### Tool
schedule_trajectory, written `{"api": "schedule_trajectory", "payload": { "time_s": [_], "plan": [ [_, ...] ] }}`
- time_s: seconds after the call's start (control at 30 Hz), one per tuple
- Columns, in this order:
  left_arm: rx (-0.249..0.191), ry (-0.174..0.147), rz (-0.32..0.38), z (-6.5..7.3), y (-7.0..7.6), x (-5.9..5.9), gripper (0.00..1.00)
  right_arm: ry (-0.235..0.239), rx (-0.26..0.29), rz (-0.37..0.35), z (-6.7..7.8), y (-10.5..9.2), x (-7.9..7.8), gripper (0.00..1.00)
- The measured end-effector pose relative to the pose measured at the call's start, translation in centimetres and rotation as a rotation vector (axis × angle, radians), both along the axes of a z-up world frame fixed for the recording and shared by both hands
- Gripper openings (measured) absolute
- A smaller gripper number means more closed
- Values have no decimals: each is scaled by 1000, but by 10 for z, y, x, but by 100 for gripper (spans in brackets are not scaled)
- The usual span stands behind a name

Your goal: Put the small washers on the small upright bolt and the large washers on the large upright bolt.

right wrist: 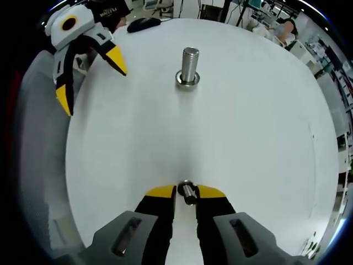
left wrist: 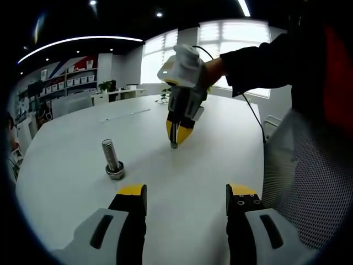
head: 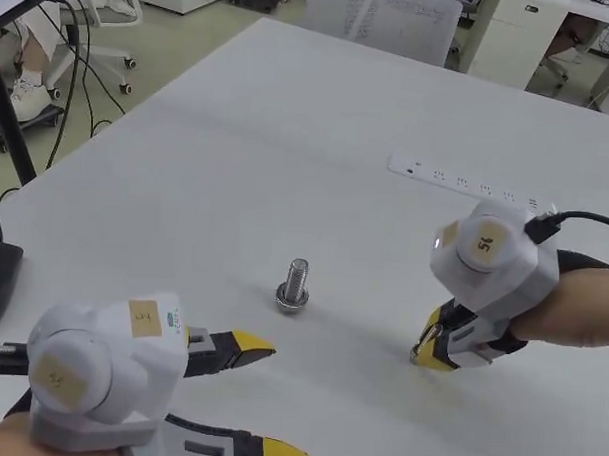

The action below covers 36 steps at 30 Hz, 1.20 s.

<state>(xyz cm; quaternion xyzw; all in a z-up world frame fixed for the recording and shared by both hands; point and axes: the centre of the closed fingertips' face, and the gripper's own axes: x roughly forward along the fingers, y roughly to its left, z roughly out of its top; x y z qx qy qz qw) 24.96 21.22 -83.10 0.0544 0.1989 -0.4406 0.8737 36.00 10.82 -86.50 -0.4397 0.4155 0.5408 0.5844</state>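
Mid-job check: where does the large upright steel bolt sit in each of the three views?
Head view: large upright steel bolt stands just below centre on the white table.
Left gripper view: left of centre, above the left jaw.
Right gripper view: top centre.
Shared landmark: the right gripper, shut on a small steel bolt, tips on the table.

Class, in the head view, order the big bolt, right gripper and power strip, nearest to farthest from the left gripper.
1. Big bolt, just ahead of the left gripper.
2. Right gripper, to the right, clamping a small bolt.
3. Power strip, far back right.
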Motion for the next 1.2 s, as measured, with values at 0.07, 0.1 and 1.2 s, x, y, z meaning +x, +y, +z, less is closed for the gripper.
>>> {"api": "schedule_trajectory", "payload": {
  "time_s": [0.07,0.1,1.2],
  "plan": [
    [0,0,0,0,0,0,57,0,-3,-1,-1,-1,0,16],
    [0,0,0,0,0,0,57,3,0,-5,-2,-1,-1,16],
    [7,3,-9,2,-3,5,58,50,234,-141,1,2,-8,91]
  ]
}}
